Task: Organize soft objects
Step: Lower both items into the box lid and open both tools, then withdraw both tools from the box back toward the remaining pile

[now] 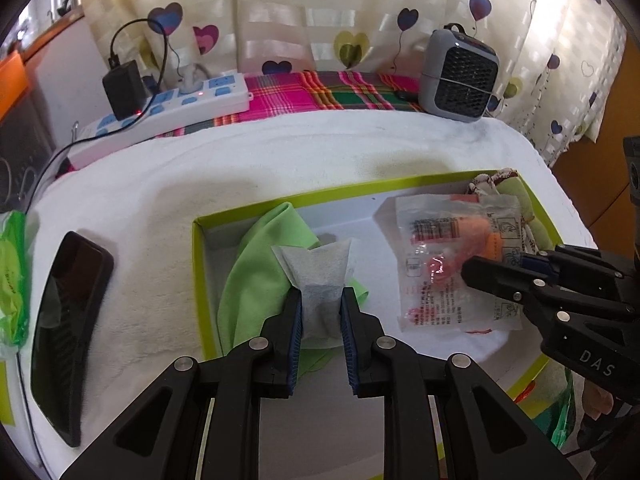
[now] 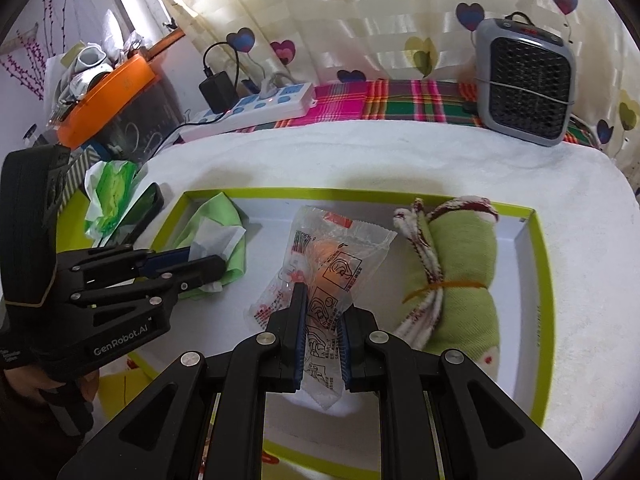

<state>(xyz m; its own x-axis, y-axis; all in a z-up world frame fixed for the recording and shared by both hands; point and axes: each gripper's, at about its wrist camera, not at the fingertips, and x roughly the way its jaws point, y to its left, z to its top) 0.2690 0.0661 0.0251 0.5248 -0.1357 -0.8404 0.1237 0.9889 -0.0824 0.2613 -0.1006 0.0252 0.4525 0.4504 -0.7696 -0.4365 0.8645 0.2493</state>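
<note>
- Green-rimmed shallow box (image 2: 545, 280) sits on a white fleecy cloth (image 1: 280, 152) covering the worktop.
- Left hand-held gripper (image 1: 320, 300) pinches a grey-white paper sachet (image 1: 316, 276) between its blue pads; the sachet lies over a light green cloth (image 1: 256, 264) at the left end of the box.
- Right hand-held gripper (image 2: 322, 312) is pressed together on a clear plastic packet (image 2: 332, 252) with something orange inside, in the middle of the box.
- Rolled green sock bundle (image 2: 464, 264), tied with an orange band, lies in the right end of the box, just beside the packet.
- Black phone (image 1: 68, 320) rests on the cloth left of the box; a green tissue pack (image 2: 112, 196) is near it.
- At the back: white power strip (image 1: 172, 108), small grey fan heater (image 2: 524, 84), plaid cloth (image 1: 320, 92), heart-print curtain (image 1: 320, 12).
</note>
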